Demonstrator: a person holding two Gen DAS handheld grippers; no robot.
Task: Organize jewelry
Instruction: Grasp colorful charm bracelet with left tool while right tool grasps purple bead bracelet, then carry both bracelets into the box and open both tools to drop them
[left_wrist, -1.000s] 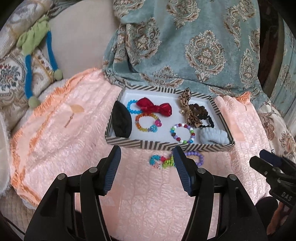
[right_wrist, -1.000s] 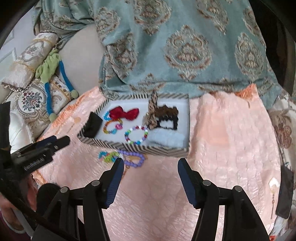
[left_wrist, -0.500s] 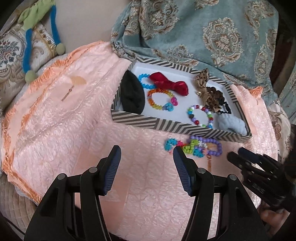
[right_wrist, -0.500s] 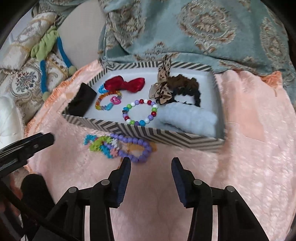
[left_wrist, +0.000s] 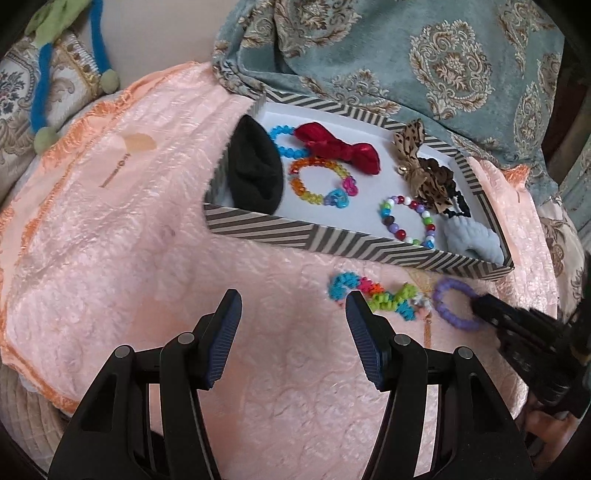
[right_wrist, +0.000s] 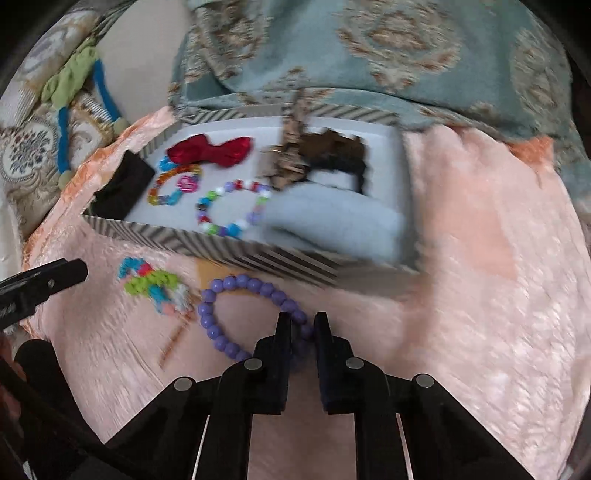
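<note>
Purple bead bracelet (right_wrist: 236, 317) lies on the pink cloth (right_wrist: 480, 295) just in front of the striped tray (right_wrist: 207, 243), its near edge pinched between the nearly closed right gripper (right_wrist: 302, 325). Left gripper (left_wrist: 291, 314) hovers wide open, holding nothing, beside a colourful coil bracelet (left_wrist: 376, 295).

L gripper (left_wrist: 291, 321) sits bottom centre of its own view, jaws wide apart, nothing btwn them; it also shows at left edge of the R view. R gripper (right_wrist: 302, 325) at bottom centre of its view, jaws nearly closed, pinching the bracelet (right_wrist: 236, 306); its tip shows lower right in L view.
</note>
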